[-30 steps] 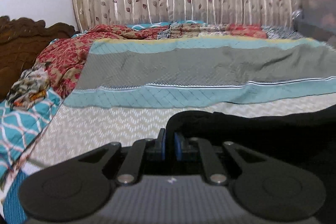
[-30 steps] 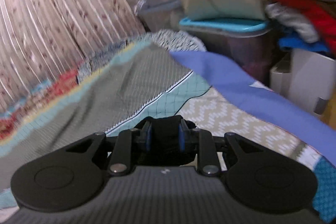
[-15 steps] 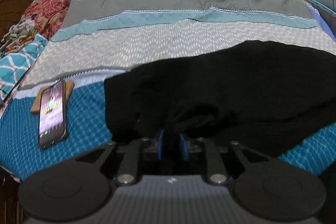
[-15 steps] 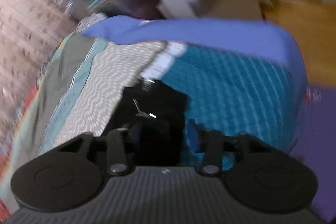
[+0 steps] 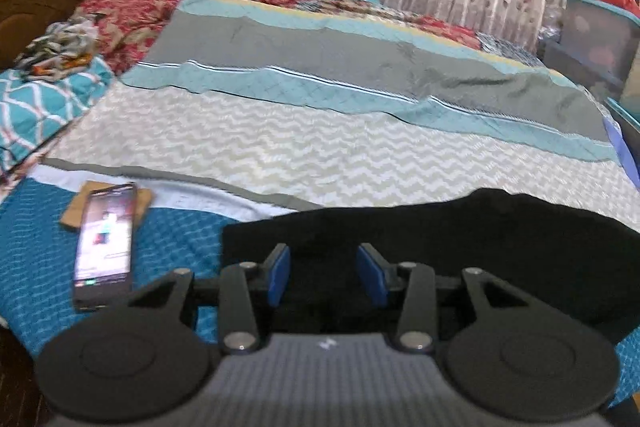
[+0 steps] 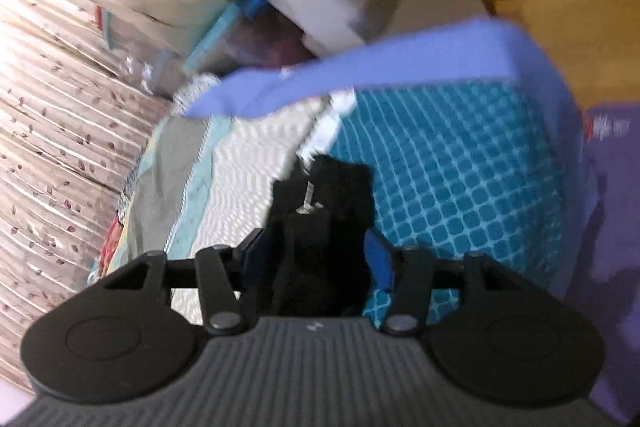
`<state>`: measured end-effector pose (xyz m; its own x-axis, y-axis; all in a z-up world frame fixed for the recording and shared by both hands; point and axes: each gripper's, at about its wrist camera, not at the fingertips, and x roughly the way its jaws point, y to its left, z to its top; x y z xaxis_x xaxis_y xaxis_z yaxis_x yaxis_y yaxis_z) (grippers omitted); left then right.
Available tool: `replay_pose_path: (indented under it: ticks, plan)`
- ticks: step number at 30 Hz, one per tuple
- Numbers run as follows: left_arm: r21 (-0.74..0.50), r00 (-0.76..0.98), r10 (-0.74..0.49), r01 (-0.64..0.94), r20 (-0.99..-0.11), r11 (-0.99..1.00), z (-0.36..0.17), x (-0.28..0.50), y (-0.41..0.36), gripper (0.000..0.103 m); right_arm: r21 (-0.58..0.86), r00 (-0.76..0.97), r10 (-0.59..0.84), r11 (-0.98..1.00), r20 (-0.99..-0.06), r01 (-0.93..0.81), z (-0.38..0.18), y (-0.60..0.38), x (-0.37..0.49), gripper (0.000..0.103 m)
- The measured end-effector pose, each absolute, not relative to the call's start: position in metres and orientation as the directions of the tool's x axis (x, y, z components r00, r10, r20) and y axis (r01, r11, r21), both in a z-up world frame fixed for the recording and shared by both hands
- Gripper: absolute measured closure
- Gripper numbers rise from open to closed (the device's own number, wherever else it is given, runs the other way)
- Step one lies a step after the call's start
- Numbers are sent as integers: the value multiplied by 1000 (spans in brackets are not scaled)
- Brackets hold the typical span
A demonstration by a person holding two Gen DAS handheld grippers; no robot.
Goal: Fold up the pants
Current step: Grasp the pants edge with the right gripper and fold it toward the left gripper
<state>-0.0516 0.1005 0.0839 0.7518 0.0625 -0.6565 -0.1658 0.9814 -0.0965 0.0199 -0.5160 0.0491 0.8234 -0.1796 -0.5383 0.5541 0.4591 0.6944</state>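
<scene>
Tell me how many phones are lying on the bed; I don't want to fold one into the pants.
1. The phone lies on the blue bedspread, left of the black pants, apart from them. Others could be hidden under them.

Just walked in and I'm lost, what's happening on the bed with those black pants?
A person holding a gripper in each hand is folding black pants on the bed. The left gripper is open above the flat pants, gripping nothing. The right gripper is open too, with the pants' end between its fingers. A phone lies to the left of the pants.
</scene>
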Motion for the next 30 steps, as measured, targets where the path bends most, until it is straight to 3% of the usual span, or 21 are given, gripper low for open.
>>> replay_pose_path:
  ticks: [3, 6, 12, 14, 15, 19, 22, 27, 30]
  plan:
    - [-82, 733, 31, -118, -679, 990, 69, -41, 85, 64, 666, 844, -168, 544, -509, 510, 67, -494, 20, 46]
    - [-81, 697, 19, -110, -717, 991, 52, -31, 79, 64, 694, 847, -75, 537, -527, 480, 65, -491, 40, 46]
    - [-83, 658, 17, -120, -753, 989, 30, -29, 77, 64, 676, 799, -64, 495, -598, 545, 49, -518, 90, 51]
    - [-57, 630, 43, -137, -775, 989, 23, -27, 79, 64, 636, 747, -50, 489, -662, 597, 38, -525, 109, 70]
    - [-54, 614, 48, -146, -788, 988, 19, -24, 81, 67, 623, 721, -36, 475, -692, 622, 31, -530, 117, 93]
    - [-51, 592, 53, -158, -804, 986, 16, -24, 83, 71, 636, 717, -12, 451, -697, 626, 31, -534, 132, 97]
    - [-49, 585, 56, -162, -809, 986, 18, -24, 83, 71, 678, 781, 15, 508, -624, 532, 65, -527, 141, 99]
    - [-51, 569, 53, -165, -820, 985, 20, -22, 82, 70, 740, 941, 55, 633, -335, 226, 139, -517, 113, 100]
    - [-35, 563, 61, -158, -824, 987, 18, -21, 79, 70, 735, 950, 11, 637, -311, 234, 131, -526, 80, 100]
